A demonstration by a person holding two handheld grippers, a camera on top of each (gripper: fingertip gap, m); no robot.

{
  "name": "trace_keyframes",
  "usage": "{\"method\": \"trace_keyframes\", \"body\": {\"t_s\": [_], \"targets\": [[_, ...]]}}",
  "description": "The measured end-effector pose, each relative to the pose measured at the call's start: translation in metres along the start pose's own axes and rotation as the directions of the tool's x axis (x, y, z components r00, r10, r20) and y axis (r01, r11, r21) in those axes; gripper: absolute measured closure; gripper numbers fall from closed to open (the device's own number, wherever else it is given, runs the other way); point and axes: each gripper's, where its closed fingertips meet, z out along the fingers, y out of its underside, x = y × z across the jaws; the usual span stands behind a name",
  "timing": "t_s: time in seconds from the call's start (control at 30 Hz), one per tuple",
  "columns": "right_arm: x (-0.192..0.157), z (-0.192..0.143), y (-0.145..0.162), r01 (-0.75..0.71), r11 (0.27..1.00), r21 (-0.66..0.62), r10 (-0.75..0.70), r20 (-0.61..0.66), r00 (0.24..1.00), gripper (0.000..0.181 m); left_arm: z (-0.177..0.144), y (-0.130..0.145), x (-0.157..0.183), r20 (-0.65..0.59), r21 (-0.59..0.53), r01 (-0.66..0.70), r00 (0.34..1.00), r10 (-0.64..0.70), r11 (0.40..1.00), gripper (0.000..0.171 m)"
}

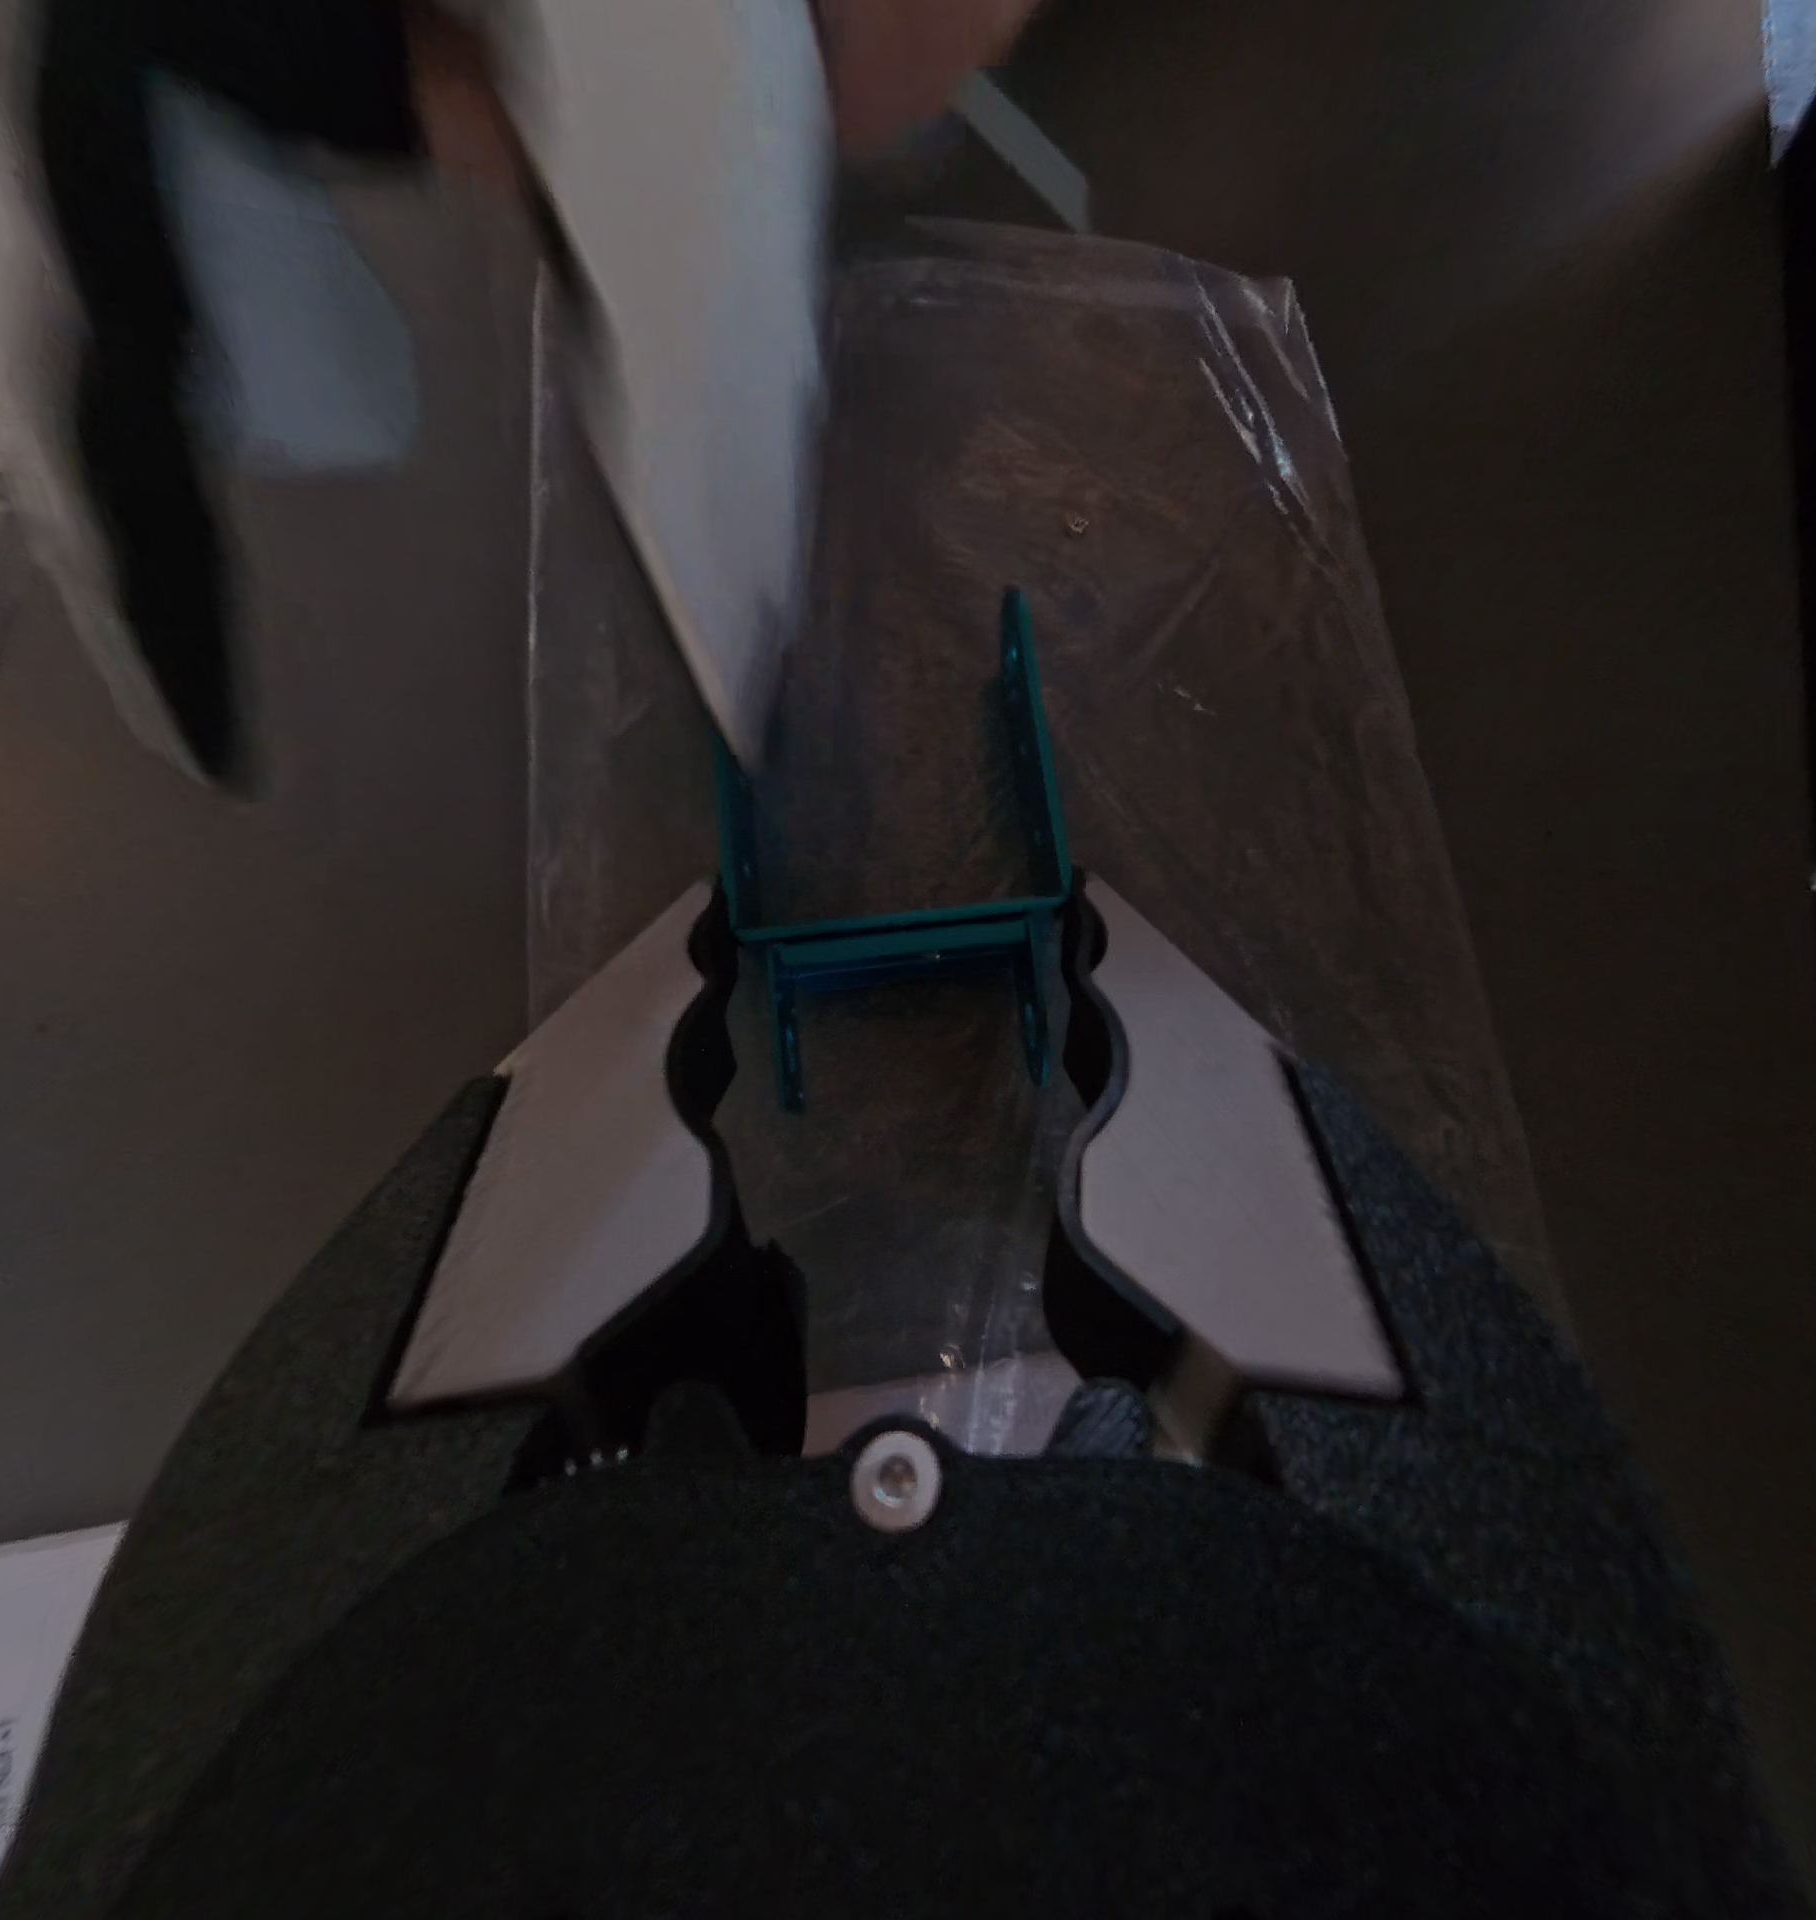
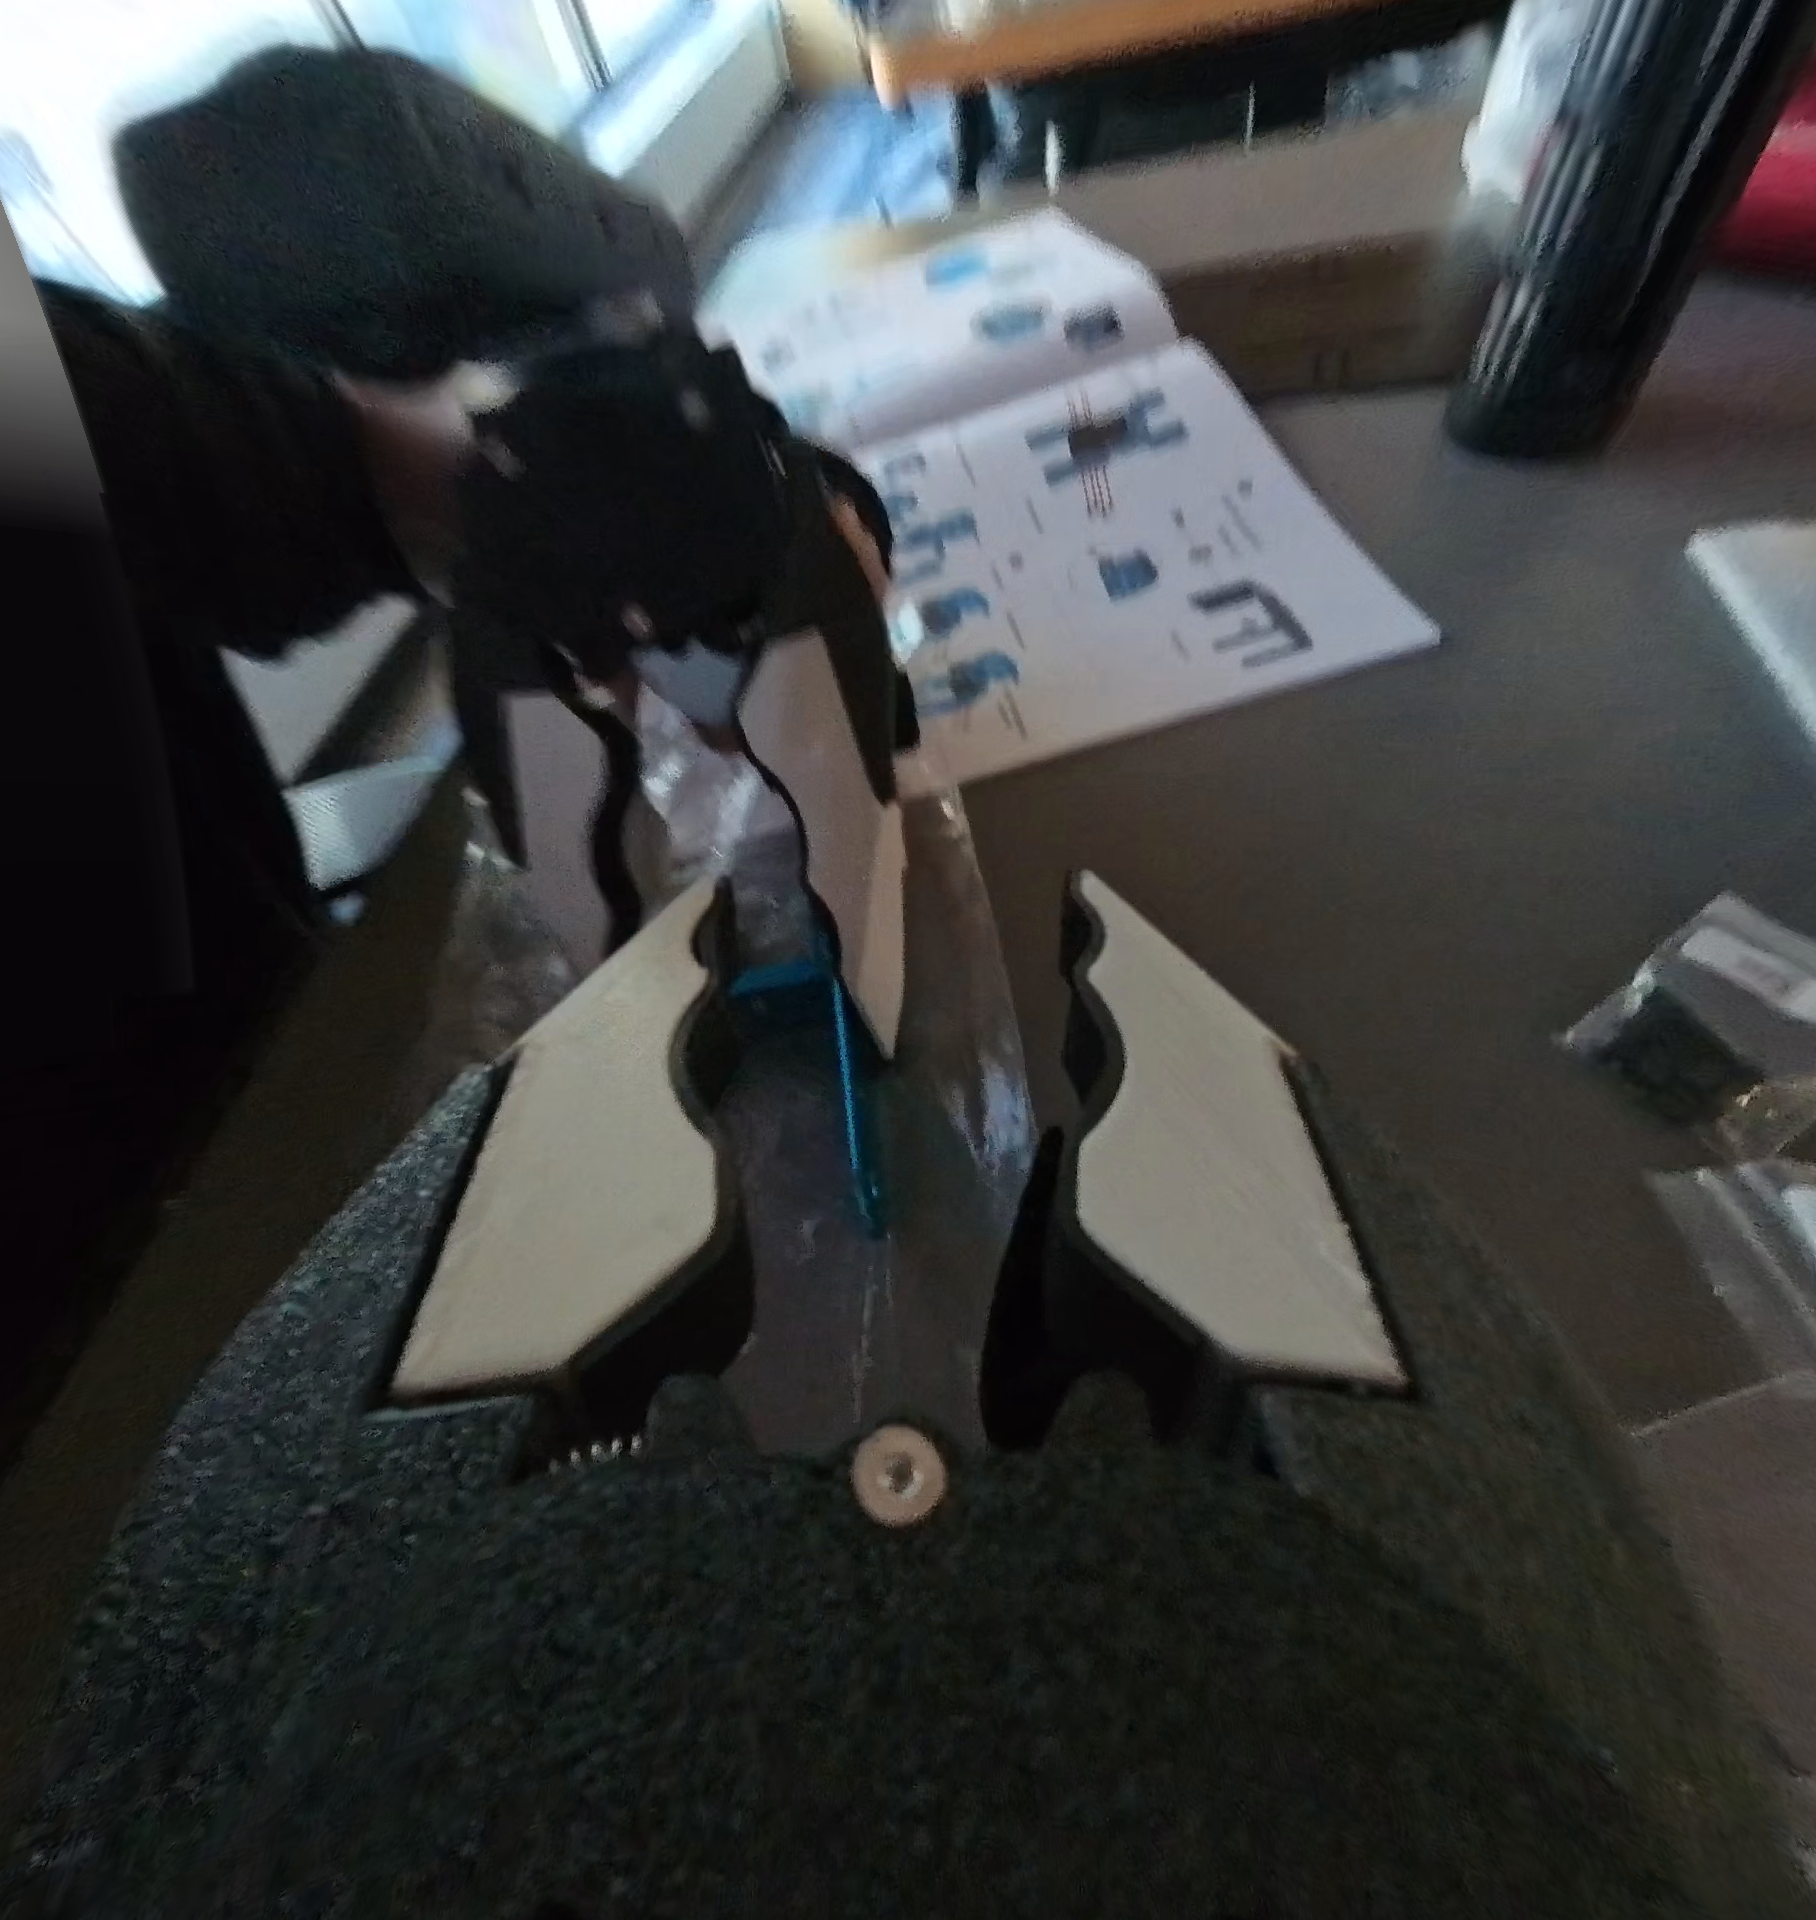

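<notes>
1. You're gripping a blue metal bracket (image 1: 899, 914) w/ the left gripper (image 1: 899, 935), fingers narrow around it, above a clear plastic bag (image 1: 1143, 582).
2. Your right gripper (image 2: 899, 925) is hanging wide, holding nothing, fingers either side of the bracket & bag.
3. Booklet (image 2: 1143, 520) is lying open on the table (image 2: 1506, 810).

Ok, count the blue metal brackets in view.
2, back to back between the left gripper's fingertips: the far bracket opens away from the camera, the near bracket toward it. The clear bag may hide more.
</notes>
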Motion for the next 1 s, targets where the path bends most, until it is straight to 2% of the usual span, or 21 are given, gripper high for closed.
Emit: {"method": "trace_keyframes", "body": {"t_s": [0.03, 0.1, 0.17, 0.2, 0.3, 0.33, 0.43, 0.5, 0.57, 0.63, 0.73, 0.87, 0.93, 1.0], "targets": [[-0.005, -0.009, -0.011, 0.016, 0.999, 0.052, -0.018, 0.026, 0.999, 0.117, -0.001, -0.001, 0.001, 0.005, -0.001, -0.025, 1.000, 0.025, 1.000, 0.109], [-0.019, -0.023, -0.019, 0.099, 0.991, 0.094, -0.106, 0.076, 0.991, 0.094, -0.004, -0.001, 0.000, 0.049, -0.017, -0.090, 0.995, 0.091, 0.996, 0.108], [-0.023, -0.025, -0.013, 0.137, 0.990, 0.030, -0.139, 0.071, 0.988, 0.098, -0.009, 0.000, -0.007, 0.106, -0.048, -0.114, 0.987, 0.118, 0.992, 0.109], [-0.026, -0.023, -0.004, 0.153, 0.987, -0.041, -0.150, 0.075, 0.986, 0.102, -0.012, 0.001, -0.011, 0.130, -0.057, -0.110, 0.985, 0.116, 0.992, 0.108], [-0.021, -0.014, 0.013, 0.202, 0.963, -0.176, -0.209, -0.022, 0.978, 0.097, -0.024, -0.002, -0.019, 0.170, -0.049, -0.082, 0.981, 0.090, 0.995, 0.109], [-0.023, -0.012, 0.017, 0.226, 0.955, -0.192, -0.235, -0.025, 0.972, 0.101, -0.029, -0.005, -0.019, 0.179, -0.042, -0.077, 0.980, 0.083, 0.996, 0.109], [-0.017, 0.000, 0.034, 0.263, 0.913, -0.311, -0.300, -0.075, 0.951, 0.093, -0.045, -0.015, -0.018, 0.200, -0.035, -0.072, 0.977, 0.077, 0.997, 0.109], [-0.021, 0.007, 0.034, 0.303, 0.886, -0.351, -0.350, -0.079, 0.933, 0.113, -0.051, -0.021, -0.016, 0.212, -0.052, -0.082, 0.973, 0.091, 0.995, 0.109], [-0.019, 0.010, 0.037, 0.296, 0.864, -0.407, -0.364, -0.097, 0.926, 0.114, -0.055, -0.025, -0.016, 0.243, -0.082, -0.100, 0.963, 0.118, 0.992, 0.109], [-0.022, 0.011, 0.031, 0.299, 0.877, -0.376, -0.364, -0.113, 0.925, 0.115, -0.060, -0.029, -0.014, 0.265, -0.079, -0.083, 0.959, 0.101, 0.993, 0.108], [-0.026, 0.001, 0.011, 0.316, 0.911, -0.266, -0.365, -0.160, 0.917, 0.117, -0.069, -0.039, -0.016, 0.319, 0.035, 0.006, 0.948, -0.016, 0.999, 0.108], [-0.026, -0.013, 0.001, 0.355, 0.898, -0.260, -0.417, -0.243, 0.876, 0.118, -0.073, -0.043, -0.022, 0.348, 0.201, 0.124, 0.918, -0.189, 0.972, 0.101], [-0.028, -0.019, -0.004, 0.383, 0.884, -0.267, -0.452, -0.283, 0.846, 0.118, -0.076, -0.044, -0.023, 0.320, 0.293, 0.201, 0.901, -0.294, 0.935, 0.095], [-0.030, -0.024, -0.011, 0.420, 0.864, -0.278, -0.497, -0.330, 0.803, 0.117, -0.080, -0.045, -0.021, 0.246, 0.399, 0.303, 0.874, -0.419, 0.866, 0.094]]}}
